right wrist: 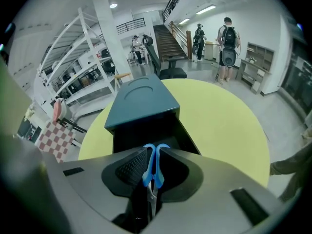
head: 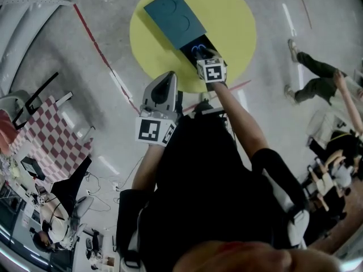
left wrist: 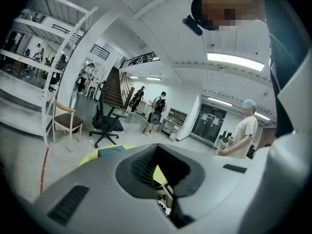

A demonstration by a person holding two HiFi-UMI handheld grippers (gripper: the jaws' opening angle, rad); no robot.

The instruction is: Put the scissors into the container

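round yellow table [head: 238,33] on grey floor [head: 51,55] crossed by a red tape line [head: 93,41]. dark teal container [right wrist: 141,104] across the table's middle, open end toward the near edge. right gripper [right wrist: 152,152] clamped on blue-handled scissors [right wrist: 147,172] at that opening. left gripper [left wrist: 158,173]: jaws together, empty. staircase [right wrist: 168,42] and white shelving [right wrist: 78,67] behind.

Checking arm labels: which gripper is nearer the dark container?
Right. The right gripper, holding the scissors, is at the container's open end; the left gripper sits farther back.

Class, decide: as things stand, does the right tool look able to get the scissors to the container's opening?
Probably yes: the right tool, shut on the scissors, is right at the dark opening of the container, nothing between them. The left tool hangs back, clear.
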